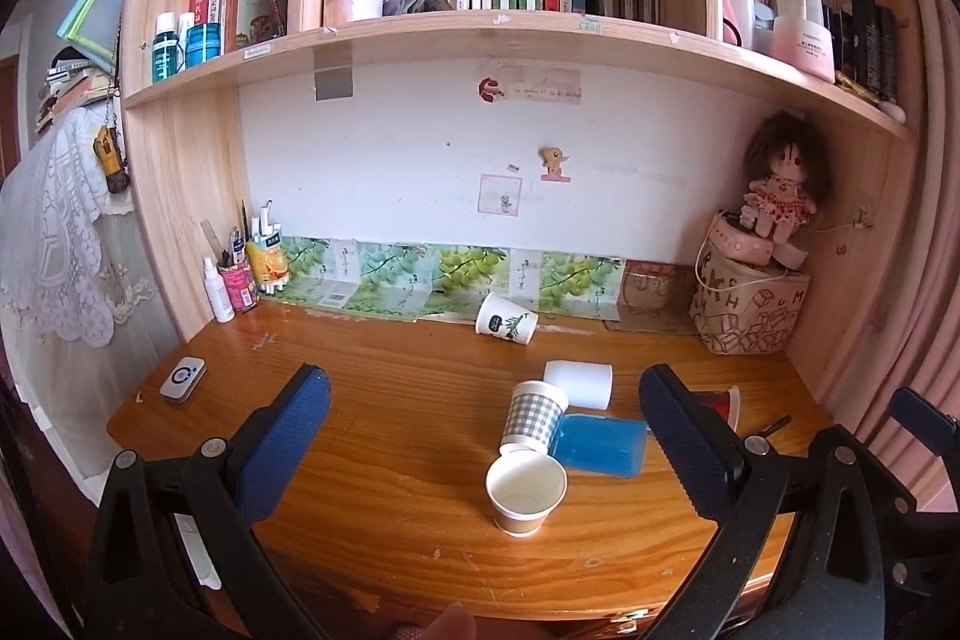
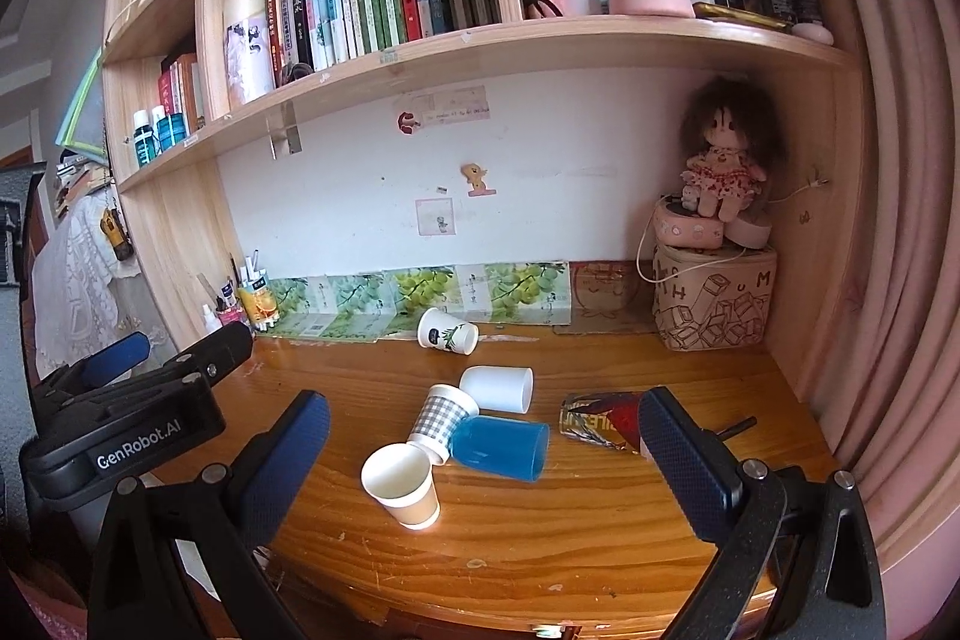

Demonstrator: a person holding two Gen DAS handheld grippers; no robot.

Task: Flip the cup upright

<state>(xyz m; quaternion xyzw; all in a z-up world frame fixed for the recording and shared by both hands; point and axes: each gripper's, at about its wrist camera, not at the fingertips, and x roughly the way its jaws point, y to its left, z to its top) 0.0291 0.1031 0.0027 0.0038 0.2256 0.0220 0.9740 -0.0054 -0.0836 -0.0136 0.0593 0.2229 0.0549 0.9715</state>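
Both tongs hang spread wide and empty above the near edge of the counter (image 1: 372, 466), left tongs (image 1: 483, 436) and right tongs (image 2: 483, 439) each framing the cluster of cups, which suits a moment of choosing a target before committing.

One plain paper cup (image 1: 526, 493) already stands upright, mouth up, at about 6 o'clock of the pile. Just behind it, at its 12 o'clock, a checked cup (image 1: 534, 415) lies tipped with its rim toward the standing one, touching or nearly so. A blue cup (image 2: 501, 445) lies on its side at the checked cup's 3 o'clock, pressed against it, and a white cup (image 2: 498, 388) lies beyond. A leaf-printed cup (image 2: 447, 331) rests on its side at 12 o'clock, near the wall. A red patterned cup (image 2: 600, 421) lies at 3 o'clock, partly hidden behind a right finger, so its exact lie is uncertain.

The checked cup seems the likeliest next pick, being nearest.
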